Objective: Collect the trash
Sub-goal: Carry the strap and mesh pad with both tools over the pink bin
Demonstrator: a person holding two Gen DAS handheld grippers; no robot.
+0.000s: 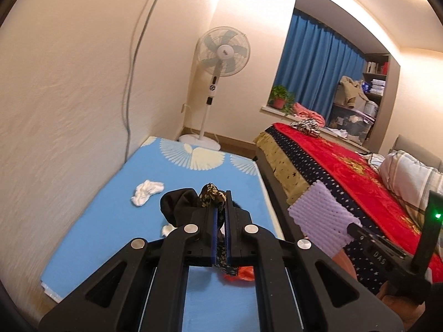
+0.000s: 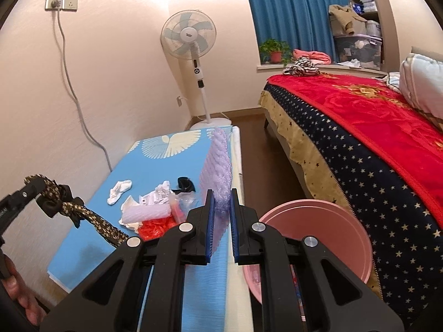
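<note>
Far left: wall with double socket (image 2: 61, 1), grey cable (image 2: 74, 94) plugged in and running down behind blue mat (image 2: 155, 166). Left gripper (image 1: 220, 197) raised over mat, blue pads pressed onto black-and-gold patterned cloth (image 1: 211, 193); cloth pinched between them, tail drooping below the claw. Same cloth seen from right wrist view as knotted rope-like strip (image 2: 80, 215) trailing down from the left claw.

On mat, centre-left: white crumpled sock (image 2: 119, 191) lying alone, apart from the rest. Further right, trash pile: white foam netting (image 2: 146, 213), crumpled paper (image 2: 157, 195), clear plastic wrap (image 2: 188, 200), red-orange plastic bag (image 2: 157, 228), black item (image 2: 186, 184) behind them, all touching or overlapping. Identity of black item unclear.

Centre: white standing fan (image 2: 189, 37) against far wall, beyond mat end.

Right gripper (image 2: 221, 196) near mat's right edge, pads clamped on lower end of lilac bubble-wrap sheet (image 2: 218, 160); sheet held upright, edge-on to the camera. In left wrist view same sheet (image 1: 321, 210) seen flat-on.

Right of gripper: pink basin (image 2: 318, 224) on floor between mat and bed, partly hidden behind the claw. Contents hard to make out.

Far right: bed with red blanket (image 2: 373, 110) over star-print cover (image 2: 360, 171), pillow (image 2: 420, 83), blue curtain (image 2: 293, 8), potted plant (image 2: 275, 51) on sill, shelves (image 2: 365, 13).
</note>
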